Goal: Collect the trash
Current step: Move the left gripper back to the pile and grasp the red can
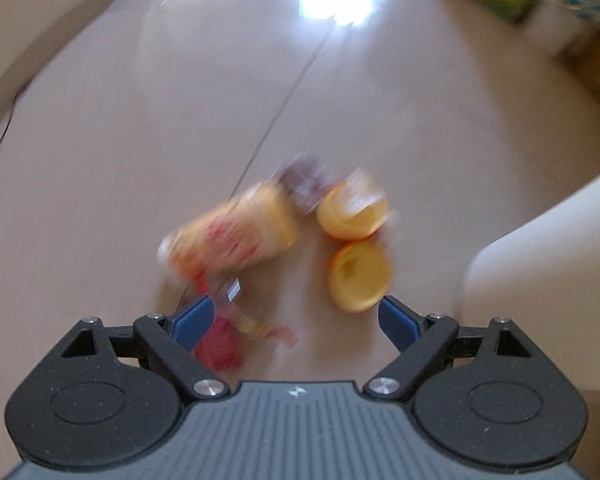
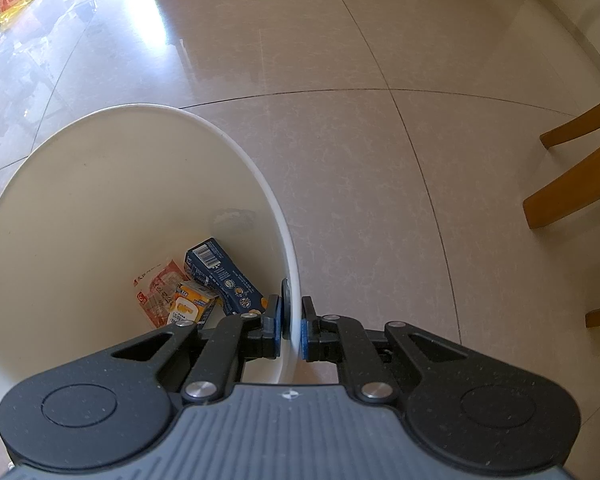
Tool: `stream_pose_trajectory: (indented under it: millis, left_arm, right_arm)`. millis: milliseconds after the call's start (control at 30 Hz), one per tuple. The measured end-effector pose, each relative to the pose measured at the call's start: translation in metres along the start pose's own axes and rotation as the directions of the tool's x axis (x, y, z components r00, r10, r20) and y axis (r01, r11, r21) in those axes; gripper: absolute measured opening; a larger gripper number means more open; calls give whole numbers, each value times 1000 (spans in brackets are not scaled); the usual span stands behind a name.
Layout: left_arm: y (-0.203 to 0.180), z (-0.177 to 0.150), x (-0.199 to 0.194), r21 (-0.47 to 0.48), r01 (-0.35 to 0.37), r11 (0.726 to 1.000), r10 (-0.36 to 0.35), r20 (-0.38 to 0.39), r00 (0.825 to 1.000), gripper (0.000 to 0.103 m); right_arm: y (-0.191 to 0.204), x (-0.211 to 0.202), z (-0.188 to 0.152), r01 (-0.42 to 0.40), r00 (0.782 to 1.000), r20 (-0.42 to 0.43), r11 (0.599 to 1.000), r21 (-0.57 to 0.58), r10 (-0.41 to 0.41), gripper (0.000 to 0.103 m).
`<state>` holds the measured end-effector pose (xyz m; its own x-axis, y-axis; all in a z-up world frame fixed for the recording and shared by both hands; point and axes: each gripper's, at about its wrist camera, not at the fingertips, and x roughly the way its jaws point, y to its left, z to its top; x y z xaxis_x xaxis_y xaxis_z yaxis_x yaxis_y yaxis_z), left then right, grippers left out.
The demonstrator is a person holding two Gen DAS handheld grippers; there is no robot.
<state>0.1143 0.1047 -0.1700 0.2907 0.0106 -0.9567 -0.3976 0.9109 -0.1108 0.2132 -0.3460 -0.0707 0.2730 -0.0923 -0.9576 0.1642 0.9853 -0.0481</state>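
- Now, on my left wrist view, the left gripper point(image 1: 296, 322) points down at the tiled floor point(image 1: 140, 140) with its jaws spread wide and nothing between the blue pads point(image 1: 192, 322).
- Only this view, which is blurred, shows the loose trash: a yellow-and-red wrapper point(image 1: 236, 236) at about 11 o'clock from the jaws, two orange peel cups point(image 1: 358, 276) at 1 o'clock, and a red scrap point(image 1: 220, 344) just beside the left pad.
- A white edge at 3 o'clock point(image 1: 540, 260) may be the bin; I cannot tell.
- Only my right wrist view shows the right gripper point(image 2: 291, 330) clamped tight on the rim of the white bin point(image 2: 100, 184), one pad inside, one outside.
- Inside the bin, at 10 o'clock from those jaws, lie a dark blue carton point(image 2: 224, 276), a red-and-white packet point(image 2: 158, 296) and a small yellow packet point(image 2: 190, 306).
- Wooden chair legs point(image 2: 572, 196) stand at 2 o'clock, well apart.
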Motion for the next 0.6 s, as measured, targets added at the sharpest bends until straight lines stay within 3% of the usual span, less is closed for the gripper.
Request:
stream_pose_trajectory:
  millis: [67, 167, 433, 600]
  left_arm:
    - [15, -12, 20, -46, -35, 998, 32, -74, 997, 89]
    - [27, -22, 46, -52, -94, 994, 87, -123, 989, 89]
    - [42, -30, 92, -63, -120, 991, 114, -100, 988, 85]
    - [43, -37, 118, -55, -120, 991, 114, -94, 989, 75]
  right_arm:
    - [0, 0, 0, 2, 1000, 1, 1000, 0, -2, 11]
    - [1, 0, -1, 3, 1000, 3, 1000, -1, -3, 11]
    - [3, 0, -1, 14, 1000, 5, 1000, 1, -14, 11]
    - [4, 1, -3, 20, 1000, 10, 1000, -5, -20, 12]
